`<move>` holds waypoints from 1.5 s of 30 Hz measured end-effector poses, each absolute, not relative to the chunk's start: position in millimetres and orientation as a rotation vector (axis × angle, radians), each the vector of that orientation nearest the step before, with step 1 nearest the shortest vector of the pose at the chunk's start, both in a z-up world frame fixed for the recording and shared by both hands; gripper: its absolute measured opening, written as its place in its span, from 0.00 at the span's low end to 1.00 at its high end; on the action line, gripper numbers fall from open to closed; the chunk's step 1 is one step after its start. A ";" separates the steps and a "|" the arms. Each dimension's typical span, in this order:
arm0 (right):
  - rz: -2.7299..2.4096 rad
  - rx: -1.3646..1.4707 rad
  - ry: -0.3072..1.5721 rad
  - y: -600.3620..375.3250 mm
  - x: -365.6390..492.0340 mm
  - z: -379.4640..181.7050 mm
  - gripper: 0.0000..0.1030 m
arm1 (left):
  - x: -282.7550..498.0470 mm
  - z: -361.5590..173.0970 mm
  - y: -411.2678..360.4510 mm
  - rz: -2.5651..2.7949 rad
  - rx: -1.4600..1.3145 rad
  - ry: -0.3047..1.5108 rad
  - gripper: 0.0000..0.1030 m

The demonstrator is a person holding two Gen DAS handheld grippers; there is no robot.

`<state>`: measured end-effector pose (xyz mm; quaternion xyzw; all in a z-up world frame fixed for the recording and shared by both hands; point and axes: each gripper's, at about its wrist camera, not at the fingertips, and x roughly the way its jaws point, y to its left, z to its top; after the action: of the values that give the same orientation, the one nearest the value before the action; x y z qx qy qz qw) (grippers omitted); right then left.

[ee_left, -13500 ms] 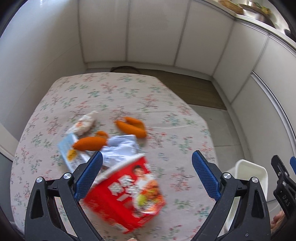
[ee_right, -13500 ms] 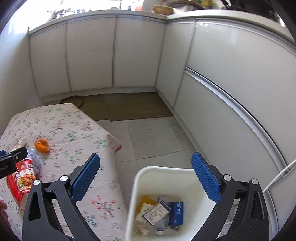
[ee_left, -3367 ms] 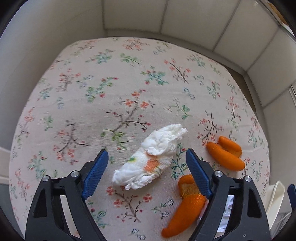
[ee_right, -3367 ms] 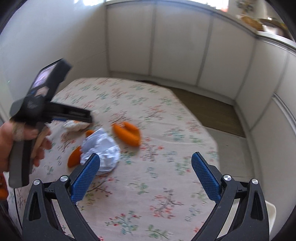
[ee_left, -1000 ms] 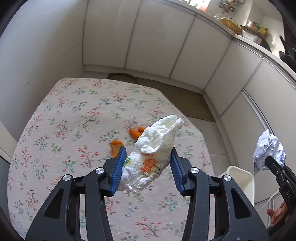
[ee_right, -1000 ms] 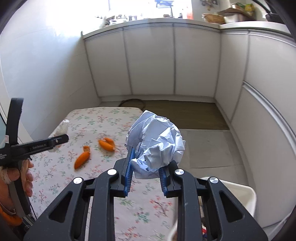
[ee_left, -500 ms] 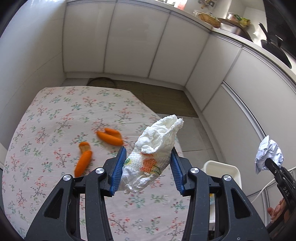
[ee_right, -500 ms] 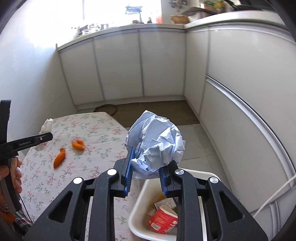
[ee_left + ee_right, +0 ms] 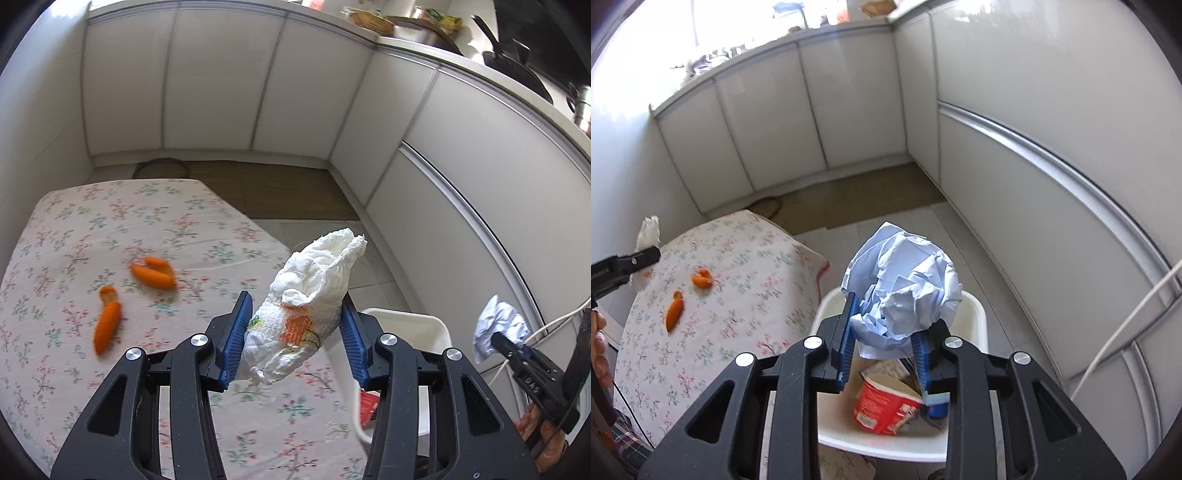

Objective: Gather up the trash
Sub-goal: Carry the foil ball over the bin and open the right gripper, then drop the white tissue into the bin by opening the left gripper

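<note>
red cup (image 9: 886, 408) only from right wrist

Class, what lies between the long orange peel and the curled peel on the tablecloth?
Nothing: only bare floral tablecloth separates the long orange peel from the curled peel. The left wrist view shows it clearest; the right wrist view agrees.

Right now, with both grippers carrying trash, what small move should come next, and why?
Probably let the right gripper finish opening: its jaws have just been opening, and the crumpled pale-blue paper ball between them hangs above the white plastic bin, so it should fall inside.
</note>
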<state>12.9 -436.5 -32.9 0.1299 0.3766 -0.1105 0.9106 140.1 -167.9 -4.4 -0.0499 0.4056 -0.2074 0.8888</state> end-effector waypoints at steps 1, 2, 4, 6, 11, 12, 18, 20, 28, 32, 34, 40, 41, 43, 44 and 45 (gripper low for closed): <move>-0.235 0.274 0.776 -439.1 10.7 -34.2 0.35 | 139.0 -5.1 -174.1 -0.441 -0.099 0.844 0.43; -0.247 0.278 0.773 -443.1 8.5 -34.8 0.43 | 138.4 -5.8 -181.3 -0.451 -0.094 0.846 0.43; -0.278 0.290 0.761 -451.4 3.2 -35.0 0.50 | 136.4 -7.4 -193.2 -0.469 -0.086 0.850 0.43; -0.309 0.299 0.751 -459.4 -1.4 -34.8 0.54 | 135.1 -9.7 -204.8 -0.485 -0.078 0.854 0.43; -0.390 0.324 0.732 -476.9 -10.7 -36.4 0.63 | 128.6 -14.5 -232.7 -0.527 -0.054 0.864 0.43; -0.416 0.321 0.727 -479.8 -13.0 -36.6 0.65 | 127.7 -15.1 -237.3 -0.535 -0.052 0.866 0.43; -0.555 0.308 0.708 -494.0 -23.7 -37.4 0.76 | 120.1 -18.6 -271.9 -0.596 -0.038 0.886 0.43; -0.611 0.310 0.708 -500.3 -27.5 -39.1 0.79 | 115.3 -21.3 -286.0 -0.620 -0.026 0.893 0.43; -0.768 0.339 0.679 -524.3 -47.0 -40.4 0.87 | 102.1 -29.4 -327.3 -0.687 0.001 0.919 0.44; -0.808 0.351 0.667 -530.1 -53.3 -40.2 0.89 | 100.8 -31.3 -340.5 -0.704 -0.005 0.938 0.44; -0.816 0.357 0.663 -532.0 -57.5 -39.3 0.89 | 100.3 -33.1 -348.6 -0.712 -0.001 0.953 0.45; -0.842 0.354 0.641 -531.5 -62.2 -37.4 0.89 | 100.3 -40.1 -364.0 -0.722 0.015 0.991 0.51; -0.842 0.355 0.644 -531.5 -62.5 -38.0 0.89 | 102.3 -41.5 -364.0 -0.722 0.012 0.997 0.54; -0.839 0.356 0.649 -532.1 -61.3 -38.8 0.89 | 102.6 -42.8 -361.5 -0.709 0.008 0.999 0.63; -0.836 0.356 0.650 -533.1 -60.6 -39.4 0.89 | 102.8 -42.9 -360.6 -0.706 0.005 0.999 0.65; -0.834 0.355 0.650 -532.2 -59.8 -39.4 0.89 | 103.9 -44.1 -358.3 -0.702 0.001 1.001 0.65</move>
<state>-59.8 -532.2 -39.4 0.1686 0.3086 -0.3956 0.8484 103.9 -358.3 -44.1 0.0005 0.4700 -0.3297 0.8188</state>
